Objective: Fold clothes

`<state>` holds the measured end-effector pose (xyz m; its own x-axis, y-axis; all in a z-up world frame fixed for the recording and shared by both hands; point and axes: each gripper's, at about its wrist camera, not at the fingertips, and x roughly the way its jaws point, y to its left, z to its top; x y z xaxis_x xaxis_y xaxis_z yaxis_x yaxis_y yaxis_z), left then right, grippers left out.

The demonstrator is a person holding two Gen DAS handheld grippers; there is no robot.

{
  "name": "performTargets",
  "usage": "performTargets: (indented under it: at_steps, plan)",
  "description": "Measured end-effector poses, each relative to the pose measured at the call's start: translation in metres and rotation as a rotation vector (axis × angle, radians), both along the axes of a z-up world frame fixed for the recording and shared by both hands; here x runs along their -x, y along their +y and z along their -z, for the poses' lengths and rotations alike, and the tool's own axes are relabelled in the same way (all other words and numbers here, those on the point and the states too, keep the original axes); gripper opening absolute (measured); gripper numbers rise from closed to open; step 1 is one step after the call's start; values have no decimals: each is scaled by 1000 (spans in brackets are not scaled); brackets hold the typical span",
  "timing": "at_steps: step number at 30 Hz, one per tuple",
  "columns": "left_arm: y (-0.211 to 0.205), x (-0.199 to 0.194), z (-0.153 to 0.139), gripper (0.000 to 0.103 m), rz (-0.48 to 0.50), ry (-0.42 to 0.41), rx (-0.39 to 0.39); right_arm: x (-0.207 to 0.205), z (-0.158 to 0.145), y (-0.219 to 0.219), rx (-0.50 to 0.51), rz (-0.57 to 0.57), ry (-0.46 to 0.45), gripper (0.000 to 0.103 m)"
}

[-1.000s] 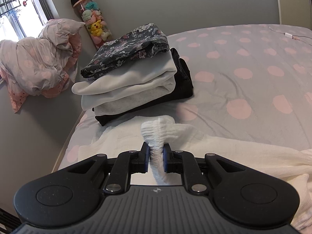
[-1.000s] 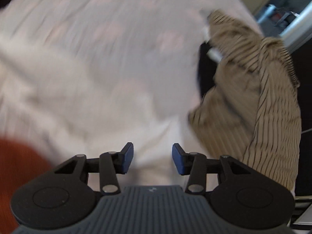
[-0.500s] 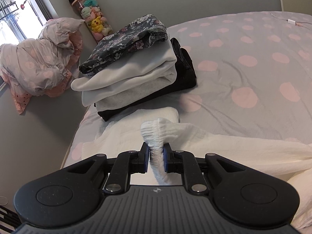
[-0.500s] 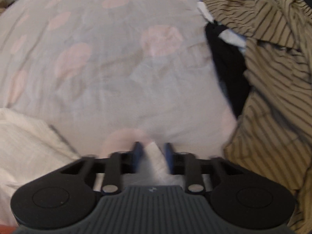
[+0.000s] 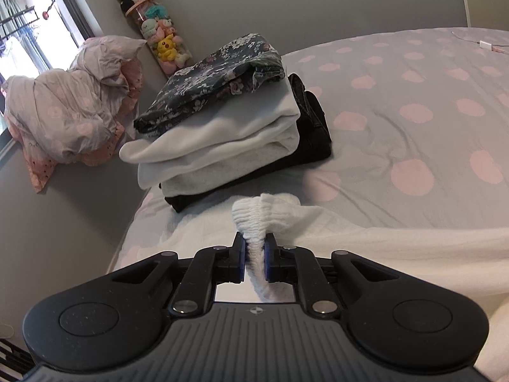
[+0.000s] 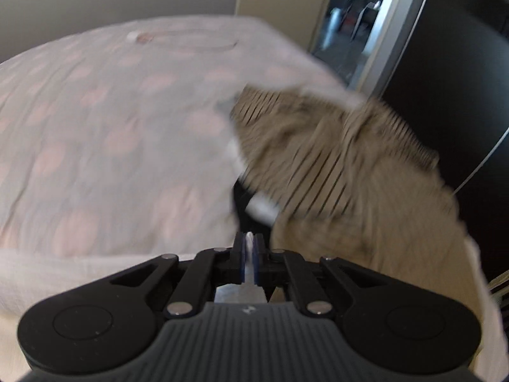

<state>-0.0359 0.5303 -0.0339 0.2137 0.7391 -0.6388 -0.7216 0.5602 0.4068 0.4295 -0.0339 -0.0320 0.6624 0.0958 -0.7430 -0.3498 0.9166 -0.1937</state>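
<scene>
A white garment (image 5: 397, 248) lies across the near edge of the bed. Its gathered elastic band (image 5: 254, 213) sticks up between the pads of my left gripper (image 5: 254, 242), whose jaws are closing tighter on it. In the blurred right wrist view, my right gripper (image 6: 250, 242) is shut on a thin white edge of cloth (image 6: 250, 238). The white garment (image 6: 63, 273) stretches away from it to the left along the bed.
A stack of folded clothes (image 5: 229, 127), floral piece on top, sits just beyond the left gripper. A crumpled duvet (image 5: 70, 108) and a jar of plush toys (image 5: 159, 44) are by the wall. A tan striped shirt (image 6: 334, 165) and a dark item (image 6: 241, 197) lie at the bed's right edge.
The right gripper closed from open onto the white cloth edge, then swung and lifted, bringing the far wall and doorway into view. The left gripper barely shifted, still gripping the elastic band.
</scene>
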Motion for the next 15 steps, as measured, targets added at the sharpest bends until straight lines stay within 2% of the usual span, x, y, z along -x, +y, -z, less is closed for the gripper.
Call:
performTargets:
  at_steps: [4, 10, 12, 15]
  plan:
    - [11, -21, 3, 12, 9, 10, -34, -30, -17, 27, 31, 19, -103, 5]
    - [31, -62, 6, 12, 30, 20, -99, -83, -22, 81, 107, 41, -252, 5]
    - [39, -79, 11, 12, 36, 36, -105, -100, -21, 96, 127, 51, -279, 5]
    - [50, -103, 26, 12, 50, 75, -86, -123, -8, 119, 165, 52, -264, 5]
